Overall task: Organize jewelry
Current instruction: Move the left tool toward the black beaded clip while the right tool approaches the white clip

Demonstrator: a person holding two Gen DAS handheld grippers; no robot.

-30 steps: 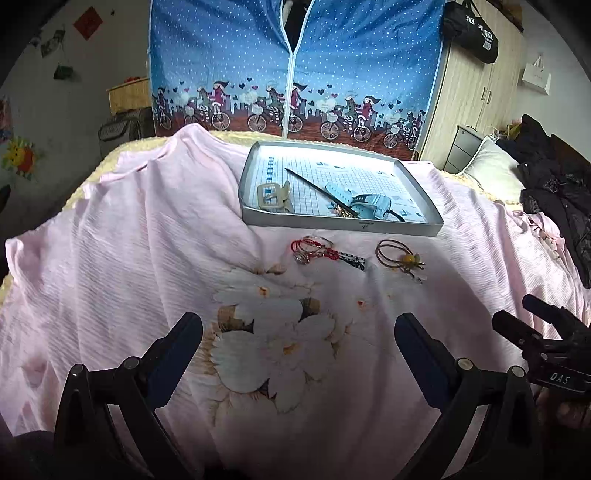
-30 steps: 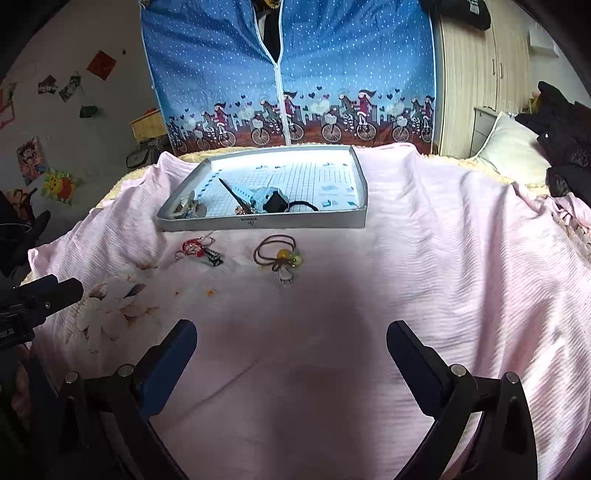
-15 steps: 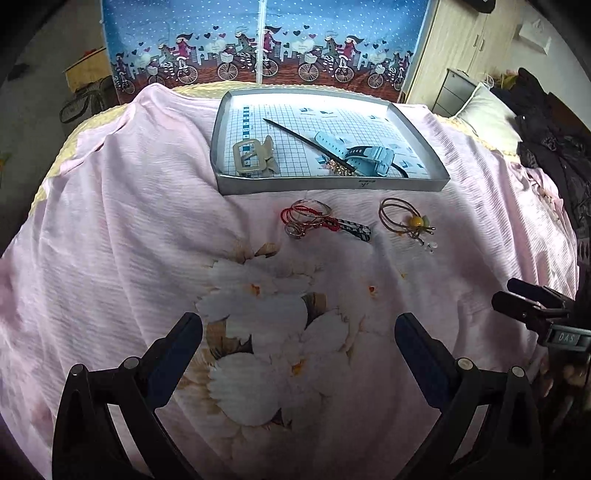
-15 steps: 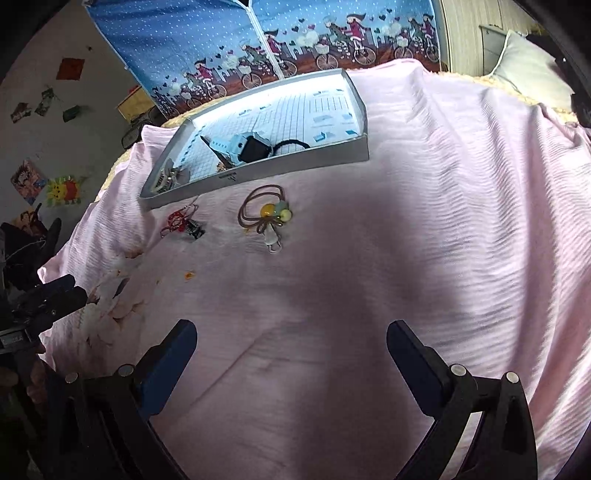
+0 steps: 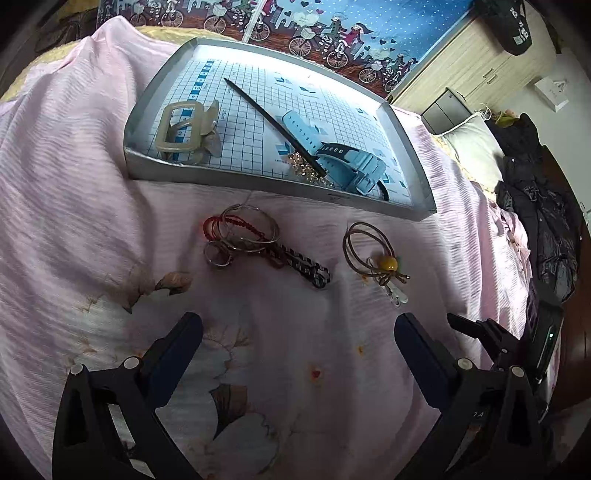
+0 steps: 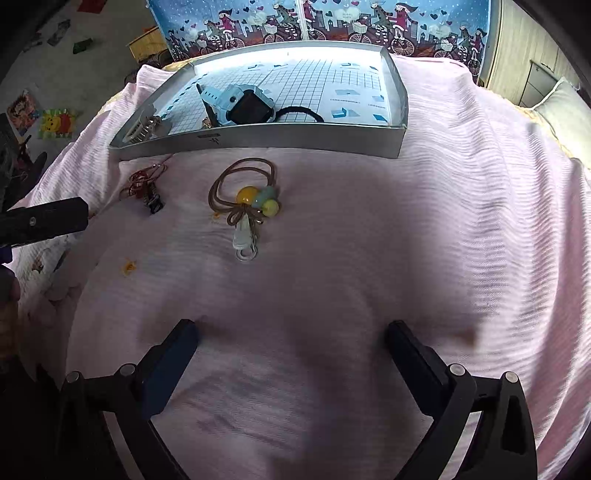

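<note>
Both grippers nearer the jewelry than before. Left gripper point(image 5: 298, 332), right gripper point(image 6: 290, 334): jaws wide, empty. Brown hair tie point(image 6: 245, 190), yellow bead, beside tray point(image 6: 258, 142).

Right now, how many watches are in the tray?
1: a blue watch lies near the tray's front wall, beside the black stick. I see no others, though something small could hide behind it.

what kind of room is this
Most likely a bedroom. The work surface is a bed with a pink floral sheet, a pillow lies at its far right, and a wooden wardrobe stands beside a zip-up fabric closet.
</note>
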